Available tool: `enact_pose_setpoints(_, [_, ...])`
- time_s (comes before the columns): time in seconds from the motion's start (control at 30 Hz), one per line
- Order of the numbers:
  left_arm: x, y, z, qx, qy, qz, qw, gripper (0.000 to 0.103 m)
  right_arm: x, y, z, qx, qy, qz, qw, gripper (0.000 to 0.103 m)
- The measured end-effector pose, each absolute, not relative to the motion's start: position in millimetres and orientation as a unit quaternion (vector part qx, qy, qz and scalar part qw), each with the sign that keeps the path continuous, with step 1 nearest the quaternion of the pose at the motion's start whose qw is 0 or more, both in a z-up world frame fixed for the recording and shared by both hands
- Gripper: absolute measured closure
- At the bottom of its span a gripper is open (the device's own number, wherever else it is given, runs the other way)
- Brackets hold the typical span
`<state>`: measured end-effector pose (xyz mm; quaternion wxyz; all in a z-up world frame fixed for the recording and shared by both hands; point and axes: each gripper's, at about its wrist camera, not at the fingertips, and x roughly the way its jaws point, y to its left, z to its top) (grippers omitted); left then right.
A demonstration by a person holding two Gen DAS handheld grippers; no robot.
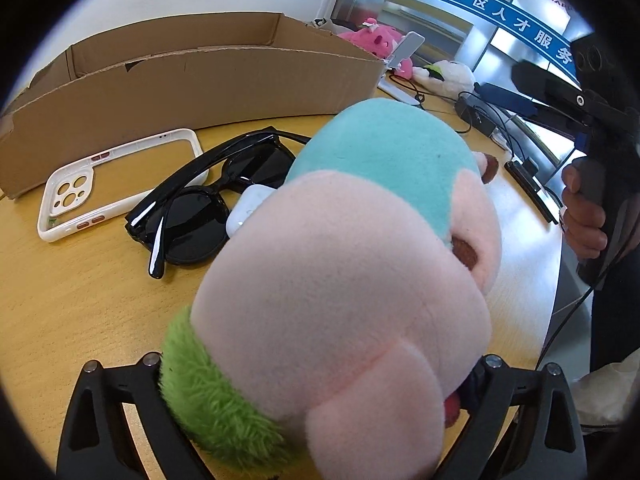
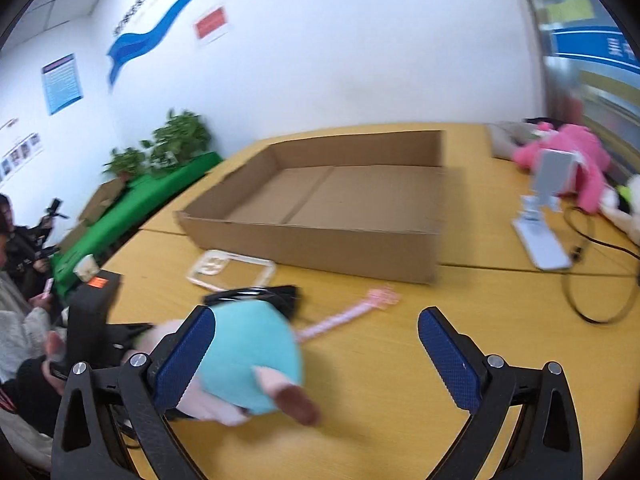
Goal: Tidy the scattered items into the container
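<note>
From where I stood, the tidying had barely begun: the cardboard box [image 2: 340, 216] sat on the wooden surface [image 2: 400, 380] with its floor bare, nothing dropped into it as far as I could see. The left gripper [image 1: 320, 376] had its jaws closed around the plush toy [image 1: 360, 260], a soft thing of pink, teal and a green fuzzy collar, held near the surface and just short of the box's near wall. The right gripper [image 2: 316, 356] hung beside it with jaws spread wide and gripping nothing, its left pad close against the toy's teal side, though I could not tell if they touched. Left out on the surface were the white phone case [image 1: 116, 184] lying just beside the box wall, the black sunglasses [image 1: 208, 200] next to it, a small white earbud case [image 1: 248, 208] resting against the glasses, and a pink strip-like item [image 2: 352, 312] nearby. I judged that the toy was the 1st item on its way in, with 4 more to follow.
</note>
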<state>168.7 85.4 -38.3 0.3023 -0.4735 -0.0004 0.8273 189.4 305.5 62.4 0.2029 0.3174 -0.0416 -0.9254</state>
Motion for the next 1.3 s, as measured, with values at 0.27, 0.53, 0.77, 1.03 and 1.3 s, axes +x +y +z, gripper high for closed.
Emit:
enact_pose_setpoints(0.27, [174,74,-36,-0.469,-0.012,0.834,0.289,0.010,142,259,-6,0.425,-0.132,-0.857,0.259,0.003])
enact_pose_setpoints(0.53, [182,74,-29,-0.456,0.008,0.845,0.278,0.010,159,254,3,0.422,-0.142,-0.851,0.278,0.024])
enact_pose_setpoints(0.77, [197,65,-6,-0.435,0.025,0.856,0.278,0.011,171,246,20,0.417,-0.133,-0.854,0.280,0.031])
enact_pose_setpoints(1.03, [190,50,59,-0.369,0.019,0.889,0.271,0.011,182,225,107,0.337,-0.060,-0.899,0.273,0.035])
enact_pose_setpoints(1.3, [172,36,129,-0.296,0.034,0.921,0.253,0.011,176,215,180,0.254,-0.034,-0.924,0.283,0.037])
